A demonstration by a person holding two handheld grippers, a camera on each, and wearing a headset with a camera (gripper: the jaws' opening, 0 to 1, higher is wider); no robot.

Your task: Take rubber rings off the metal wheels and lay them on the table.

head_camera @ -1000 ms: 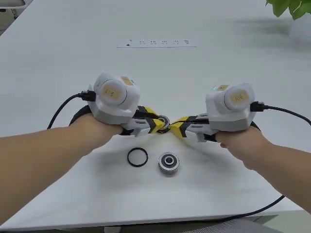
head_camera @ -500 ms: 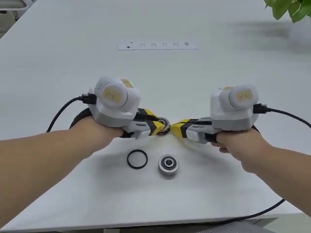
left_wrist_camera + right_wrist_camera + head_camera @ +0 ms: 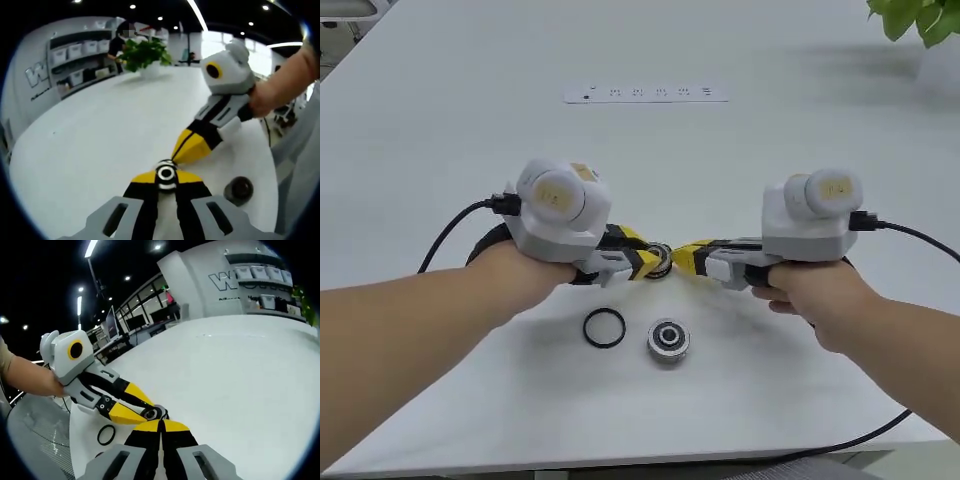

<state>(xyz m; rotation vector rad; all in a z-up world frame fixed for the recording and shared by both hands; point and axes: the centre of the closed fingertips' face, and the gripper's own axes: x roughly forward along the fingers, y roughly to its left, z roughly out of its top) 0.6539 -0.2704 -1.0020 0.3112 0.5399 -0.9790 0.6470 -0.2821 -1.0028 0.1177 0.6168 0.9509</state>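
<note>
Shift since a second ago: the right gripper [image 3: 679, 258] has drawn slightly to the person's right and rolled its white body more upright, while the left gripper [image 3: 646, 262] has stayed put.
Table [image 3: 740, 160]: white and broad; the work sits near its front edge.
Forearms: both reach in from the bottom corners of the head view and converge toward the middle.
Left hand [image 3: 520, 268]: wraps its grip from behind, jaws pointing right.
Right hand [image 3: 815, 293]: holds its grip level, jaws pointing left, so the two yellow-and-black tips face each other.
Left gripper state: clamped on the held wheel [image 3: 165, 173], which is raised off the table.
Right gripper state: jaws pressed together, tips just at the held wheel's rim; whether they pinch any rubber is too small to tell.
Held wheel look: small, shiny metal with a dark band and a bright hub.
Second wheel [image 3: 668, 338]: lies flat on the table below the tips, hub upward.
Loose rubber ring [image 3: 604, 327]: thin, black, flat on the table just left of the second wheel, not touching it.
</note>
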